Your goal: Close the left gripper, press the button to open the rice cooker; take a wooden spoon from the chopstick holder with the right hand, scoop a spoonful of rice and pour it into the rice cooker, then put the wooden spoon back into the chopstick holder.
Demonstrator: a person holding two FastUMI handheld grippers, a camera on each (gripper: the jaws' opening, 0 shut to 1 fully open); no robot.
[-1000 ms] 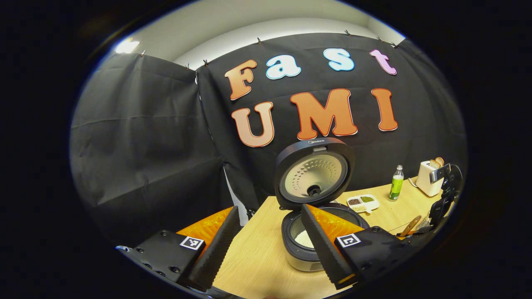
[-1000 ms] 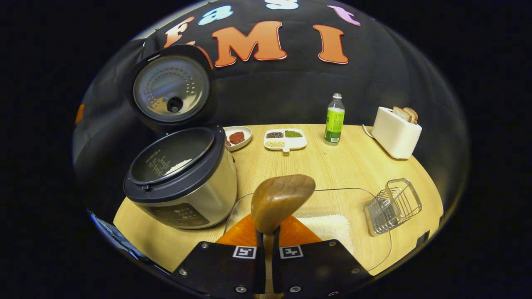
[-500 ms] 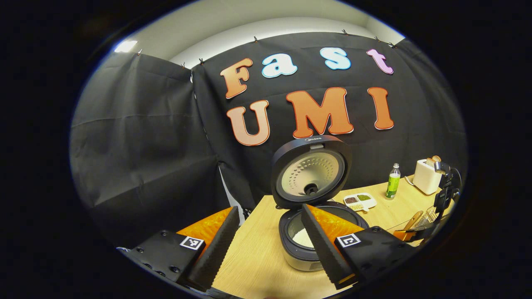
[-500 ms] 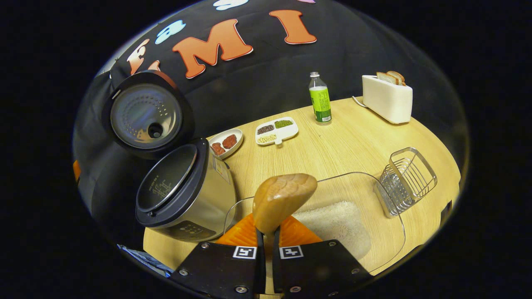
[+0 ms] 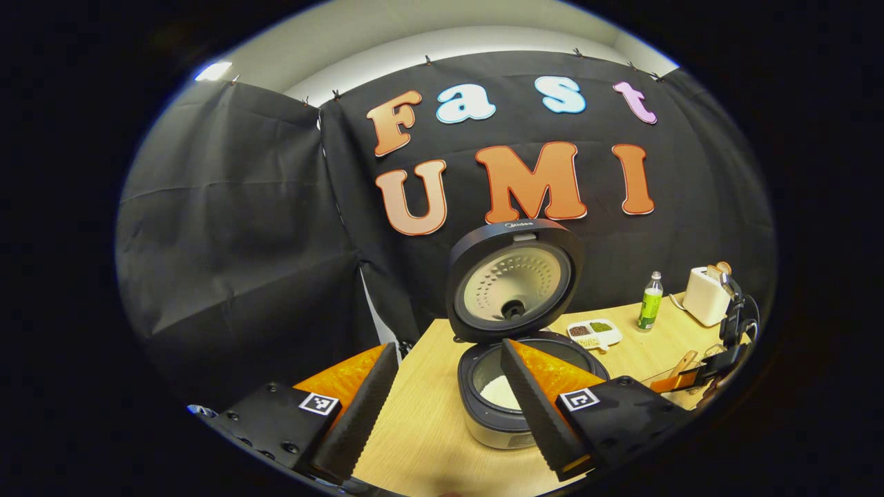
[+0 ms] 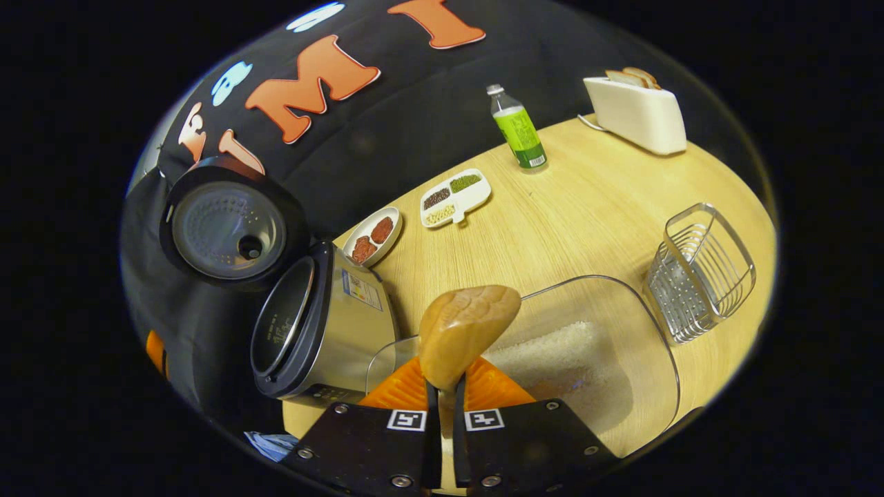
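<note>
**Spoon swings away from the cooker toward its holder**

The right gripper [image 6: 445, 386], fingers clamped on the wooden spoon [image 6: 466, 331], has rolled since a second ago; the wire chopstick holder [image 6: 701, 273] now sits at three o'clock. The pale bowl looks empty, so returning it comes next. The left gripper [image 5: 442, 407] hangs open before the open rice cooker [image 5: 514, 390], with rice inside.

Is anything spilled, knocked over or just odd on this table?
Nothing stands out. The rice cooker stands open with its lid up and some rice inside. The rest of the rice sits inside the clear container, none on the table. The right gripper holds the wooden spoon above it.
</note>
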